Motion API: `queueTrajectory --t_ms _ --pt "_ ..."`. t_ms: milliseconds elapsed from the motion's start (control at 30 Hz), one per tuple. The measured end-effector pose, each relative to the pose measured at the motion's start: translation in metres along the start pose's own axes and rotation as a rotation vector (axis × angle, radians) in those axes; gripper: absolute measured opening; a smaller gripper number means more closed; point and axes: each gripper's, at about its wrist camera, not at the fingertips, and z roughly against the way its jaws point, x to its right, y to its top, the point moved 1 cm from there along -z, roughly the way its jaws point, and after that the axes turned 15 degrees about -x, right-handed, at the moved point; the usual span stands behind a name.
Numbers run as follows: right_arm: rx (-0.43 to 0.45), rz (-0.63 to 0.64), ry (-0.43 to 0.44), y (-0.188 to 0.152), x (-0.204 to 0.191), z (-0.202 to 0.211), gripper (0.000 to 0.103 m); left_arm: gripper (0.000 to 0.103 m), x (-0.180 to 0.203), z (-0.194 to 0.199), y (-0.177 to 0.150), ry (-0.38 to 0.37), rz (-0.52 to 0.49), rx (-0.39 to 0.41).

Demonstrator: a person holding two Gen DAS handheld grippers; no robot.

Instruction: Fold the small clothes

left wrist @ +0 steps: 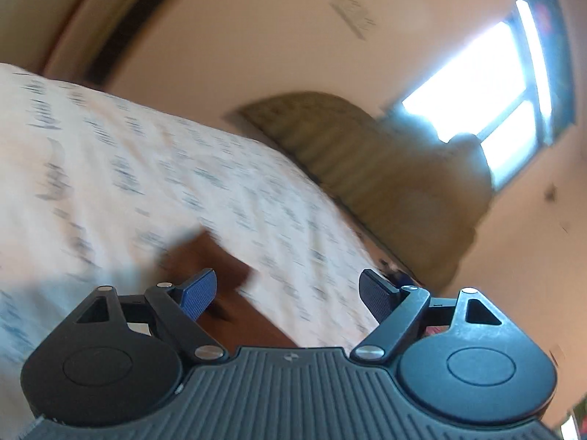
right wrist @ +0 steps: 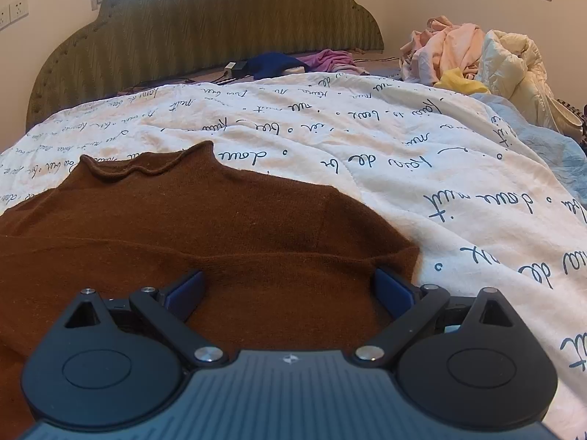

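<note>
We look out over a bed whose white quilt (right wrist: 367, 139), printed with looping black script, fills most of the right wrist view and runs back to a scalloped olive headboard (right wrist: 220, 22). A brown knit sweater (right wrist: 183, 227) with a rolled collar lies flat on the near left of the quilt, collar toward the headboard, with a crease running across it just ahead of the gripper. At the far right of the bed we see a heap of pale pink, cream and yellow laundry (right wrist: 473, 55), and near the headboard a dark blue garment (right wrist: 271, 64) beside a purple one (right wrist: 332, 59).

Our right gripper (right wrist: 290, 286) hangs low over the sweater's near part, its blue pads (right wrist: 185, 293) spread wide with brown knit showing between them; nothing is clamped, and we cannot tell whether the pads touch the cloth.

The left wrist view is tilted and blurred by motion: the quilt (left wrist: 146, 183) slants across it, the headboard (left wrist: 367, 168) and a bright window (left wrist: 477, 91) behind. Our left gripper (left wrist: 290, 293) has its pads (left wrist: 198, 295) well apart and empty, with a smeared patch of the sweater (left wrist: 220, 256) on the quilt beyond them.
</note>
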Motion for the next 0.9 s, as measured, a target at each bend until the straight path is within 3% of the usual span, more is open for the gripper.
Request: queueTrajectory --t_ms 67,133,200,333,400,467,600,667,767,833,900 --pt "0.000 0.000 0.001 0.000 0.000 0.000 0.099 0.080 -0.021 0.003 0.008 0.032 0.047 -0.005" --pt "0.001 0.000 0.001 0.000 0.000 0.000 0.099 0.070 -0.028 0.003 0.008 0.089 0.018 -0.008" --pt "0.002 -0.001 0.000 0.000 0.000 0.001 0.099 0.063 -0.017 0.001 0.003 0.210 -0.102 0.019" --pt "0.002 0.001 0.000 0.000 0.000 0.001 0.099 0.049 0.020 -0.014 -0.011 0.445 -0.461 0.070" --pt "0.002 0.001 0.000 0.000 0.000 0.001 0.099 0.050 0.031 -0.020 -0.018 0.468 -0.586 0.058" --pt "0.002 0.001 0.001 0.000 0.000 0.001 0.099 0.054 0.035 -0.033 -0.022 0.510 -0.676 -0.019" --pt "0.003 -0.002 0.006 0.000 0.000 0.001 0.099 0.055 0.023 -0.059 -0.026 0.600 -0.756 -0.131" --pt "0.005 -0.006 0.009 0.000 0.001 0.001 0.099 0.060 0.019 -0.066 -0.027 0.637 -0.797 -0.121" --pt "0.007 -0.011 0.013 -0.001 0.001 0.002 0.099 0.061 0.022 -0.058 -0.029 0.595 -0.818 -0.112" --pt "0.007 -0.010 0.010 -0.001 0.001 0.002 0.099 0.070 0.027 -0.054 -0.030 0.564 -0.836 -0.112" --pt "0.006 -0.005 0.006 -0.001 0.000 0.002 0.099 0.070 0.030 -0.051 -0.035 0.533 -0.864 -0.114"
